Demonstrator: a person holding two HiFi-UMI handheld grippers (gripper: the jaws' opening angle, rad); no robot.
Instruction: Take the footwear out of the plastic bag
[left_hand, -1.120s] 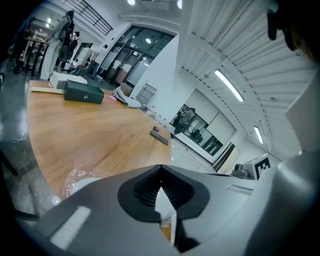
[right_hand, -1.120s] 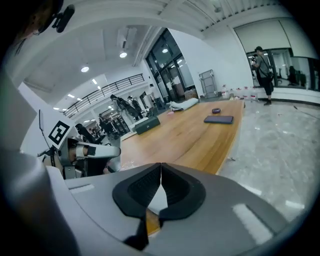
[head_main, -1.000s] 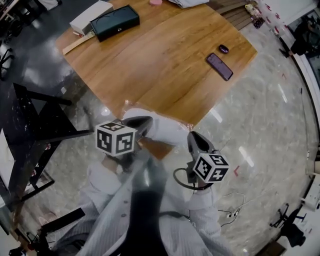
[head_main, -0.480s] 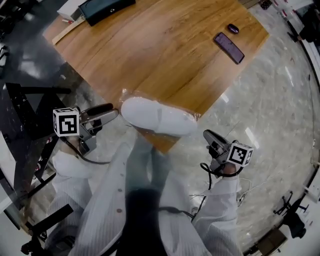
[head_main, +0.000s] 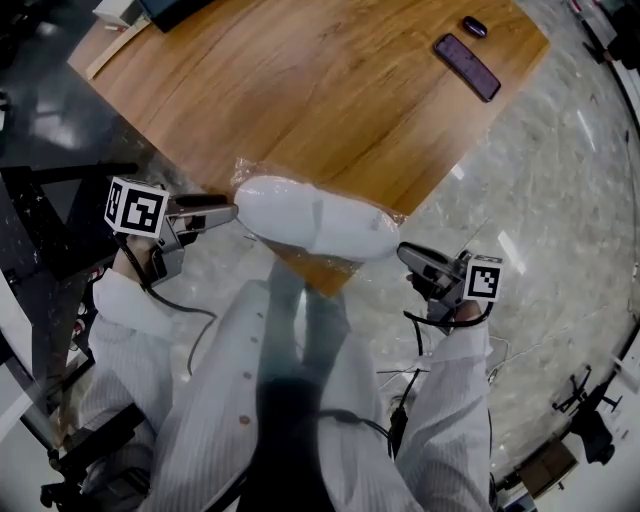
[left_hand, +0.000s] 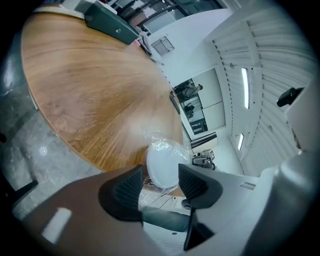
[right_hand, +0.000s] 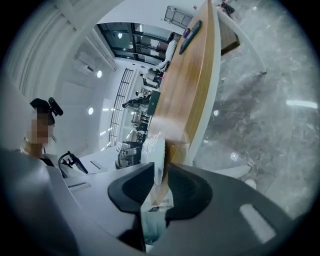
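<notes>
A pair of white slippers (head_main: 310, 218) sealed in a clear plastic bag (head_main: 262, 170) lies on the near corner of the wooden table (head_main: 300, 90), overhanging its edge. My left gripper (head_main: 226, 208) sits just left of the bag's rounded end, open and empty. Its jaws sprang apart within the last second and have just eased in slightly. In the left gripper view the slippers (left_hand: 162, 162) show ahead between the jaws of my left gripper (left_hand: 161, 172). My right gripper (head_main: 405, 255) hangs off the bag's right end, jaws just opening, nothing pressed. The bag (right_hand: 156, 147) lies beyond my right gripper (right_hand: 160, 172).
A dark phone (head_main: 470, 66) and a small dark object (head_main: 475, 27) lie at the table's far right. A dark case (head_main: 175, 8) sits at the far left edge. A black frame (head_main: 50, 230) stands on the marble floor (head_main: 560, 200) to the left.
Both grippers have let go of the bagged slippers and moved apart and down, the left one leftward, the right one rightward. The bag now rests on the table corner.
</notes>
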